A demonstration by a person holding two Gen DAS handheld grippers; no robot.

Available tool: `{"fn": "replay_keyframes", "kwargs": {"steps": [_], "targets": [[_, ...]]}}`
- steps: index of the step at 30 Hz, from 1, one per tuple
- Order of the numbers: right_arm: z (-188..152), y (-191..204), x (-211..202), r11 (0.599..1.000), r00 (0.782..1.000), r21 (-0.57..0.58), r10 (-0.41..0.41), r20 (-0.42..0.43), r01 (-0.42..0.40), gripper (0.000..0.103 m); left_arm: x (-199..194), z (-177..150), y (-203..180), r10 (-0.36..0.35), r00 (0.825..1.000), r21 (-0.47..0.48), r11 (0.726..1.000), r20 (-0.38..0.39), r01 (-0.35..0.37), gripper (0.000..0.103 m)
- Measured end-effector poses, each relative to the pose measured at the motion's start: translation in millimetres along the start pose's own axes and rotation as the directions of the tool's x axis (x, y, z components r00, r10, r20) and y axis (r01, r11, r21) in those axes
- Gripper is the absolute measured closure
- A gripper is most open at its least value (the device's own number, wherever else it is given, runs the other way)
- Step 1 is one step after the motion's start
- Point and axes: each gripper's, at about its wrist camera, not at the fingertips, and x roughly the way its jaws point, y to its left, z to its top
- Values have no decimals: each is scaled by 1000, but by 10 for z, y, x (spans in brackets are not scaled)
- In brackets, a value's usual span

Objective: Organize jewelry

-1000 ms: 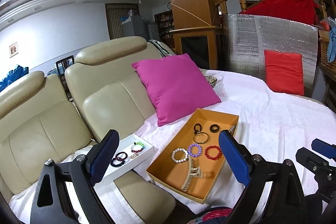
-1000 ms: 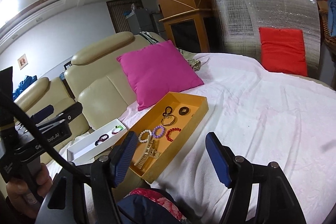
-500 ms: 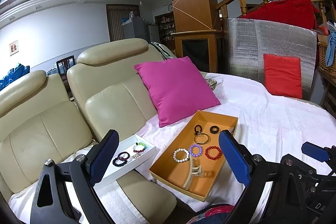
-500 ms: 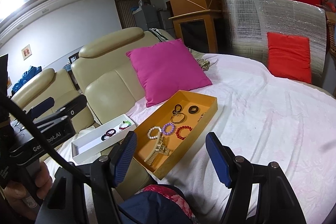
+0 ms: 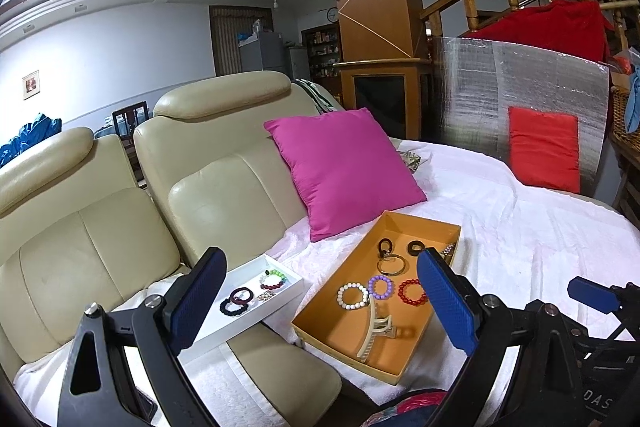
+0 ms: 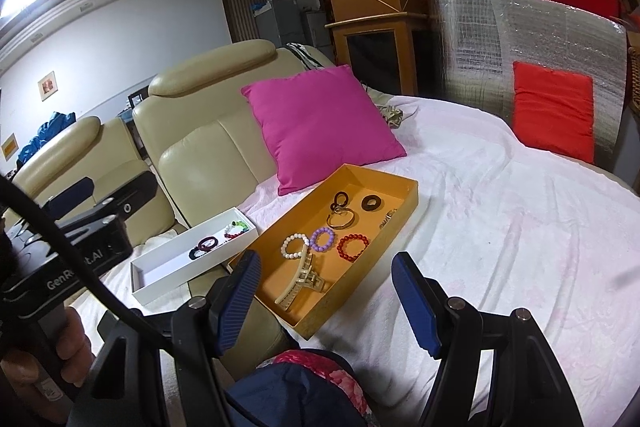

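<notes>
A cream leather sofa (image 5: 224,195) runs along the left, and a white sheet (image 5: 520,227) covers the seat in front of it. At the left edge of the sheet, against the sofa back, sits a shallow white tray (image 5: 288,289) holding a dark bracelet (image 5: 237,302) and a red and green bead bracelet (image 5: 273,278), with a small gold piece between them. The left gripper (image 5: 320,303) hovers above and in front of the tray, its blue pads wide apart and gripping nothing; a hand (image 6: 60,347) holds its handle at the far left of the right wrist view. Just to the right of the white tray, corner nearly touching corner, lies a long orange box (image 6: 404,205) set at an angle on the sheet. Near its front end rests a cream hair claw (image 6: 300,281). Behind that, in a row from left to right, are a white bead bracelet (image 6: 294,245), a purple bead bracelet (image 6: 322,239) and a red bead bracelet (image 6: 352,247). Further back lie a gold bangle (image 6: 342,218) with a black looped hair tie (image 6: 340,201) touching it, a dark ring-shaped hair tie (image 6: 371,203), and a small metallic piece against the right wall. A pink cushion (image 6: 320,123) leans on the sofa behind the box. The right gripper (image 6: 326,305) hangs over the front edge of the sheet, just short of the box, jaws spread with nothing between them. Far right, a red cushion (image 6: 554,107) stands against a silver foil panel (image 6: 540,27).
</notes>
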Motion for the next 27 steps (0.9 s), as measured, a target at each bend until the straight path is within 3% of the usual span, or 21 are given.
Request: {"fn": "replay_keyframes", "kwargs": {"steps": [27], "targets": [[93,170,263,1000,999,-20,-14,-53,13,31,254,-72,174,26,998,-33,999,-50,-28,7]]}}
